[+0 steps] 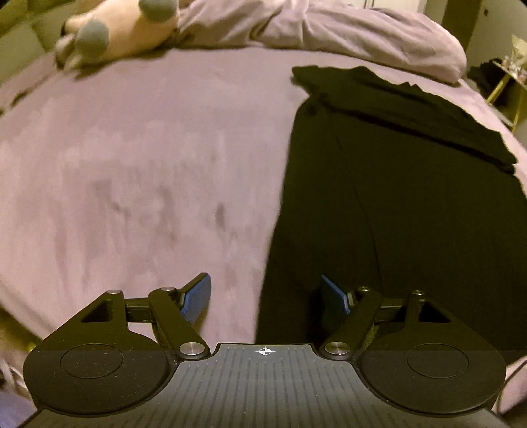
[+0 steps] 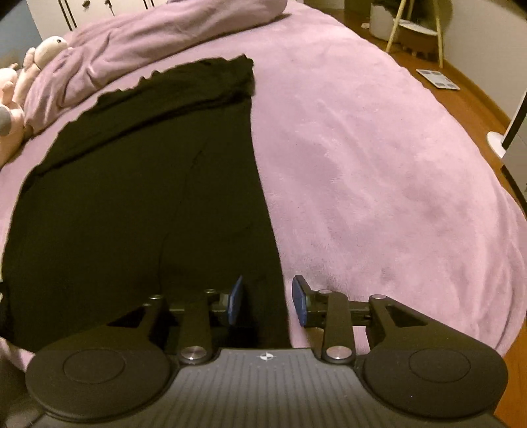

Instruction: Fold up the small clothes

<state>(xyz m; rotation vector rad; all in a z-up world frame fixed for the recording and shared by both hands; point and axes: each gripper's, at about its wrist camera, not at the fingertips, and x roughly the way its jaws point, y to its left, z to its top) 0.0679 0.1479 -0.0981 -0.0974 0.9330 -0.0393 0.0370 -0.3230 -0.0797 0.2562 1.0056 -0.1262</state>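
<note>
The thin black knit garment [image 2: 138, 197] lay flat on the mauve fleece blanket [image 2: 378, 164], stretching toward twelve o'clock. Both the left gripper [image 1: 266, 301] and the right gripper [image 2: 267, 299] were parted, empty. It looked light and limp; pinching the near corners seemed best.

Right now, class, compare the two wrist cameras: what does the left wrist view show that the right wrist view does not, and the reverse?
Left wrist view only: the left tool, open above the garment's left edge. Right wrist view only: the right tool, open over the right edge, the wooden floor and a flat scale. Both: the black garment on the purple blanket, a pink plush toy and the bunched duvet.
</note>
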